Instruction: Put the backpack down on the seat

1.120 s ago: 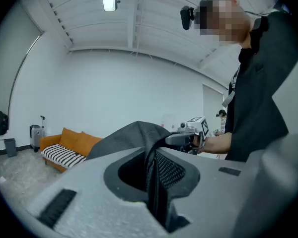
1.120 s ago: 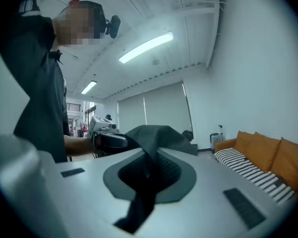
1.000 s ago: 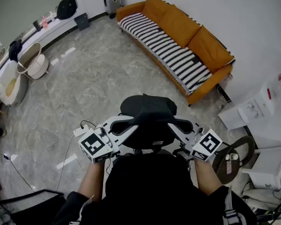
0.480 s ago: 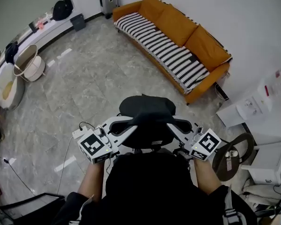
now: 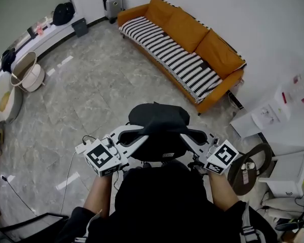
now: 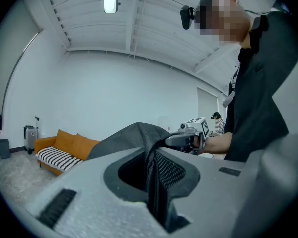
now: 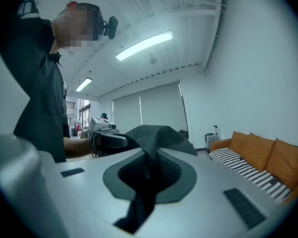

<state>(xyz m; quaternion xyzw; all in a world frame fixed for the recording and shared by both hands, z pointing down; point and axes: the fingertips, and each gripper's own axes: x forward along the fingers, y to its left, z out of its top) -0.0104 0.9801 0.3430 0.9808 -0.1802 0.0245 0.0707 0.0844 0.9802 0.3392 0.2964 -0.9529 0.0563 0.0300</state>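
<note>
Backpack (image 5: 157, 120) hangs between my two grippers, close in front of my chest and above the grey stone floor (image 5: 91, 95), without touching it. It is black, and its top bulges up in a rounded shape between the jaws. My left gripper (image 6: 154, 170) has its jaws drawn narrow on a fold of the backpack's black fabric; in the left gripper view this fabric, with a piece of mesh, comes up out of the slit between the two grey jaws. My right gripper (image 7: 146, 171) is almost fully closed, and it pinches another fold of the same fabric, which rises from the jaws and drapes over toward the other side. Both grippers point inward, toward each other, at about the same height, and their marker cubes (image 5: 102, 157) face up to the head camera. The seat (image 5: 167, 52), striped black and white, belongs to the orange sofa (image 5: 213, 49) that stands against the white wall (image 5: 253, 14). It is well apart from me, across the open floor, and the backpack is not yet on it. A grey suitcase (image 5: 110, 5) stands just beside the sofa's far end.
</note>
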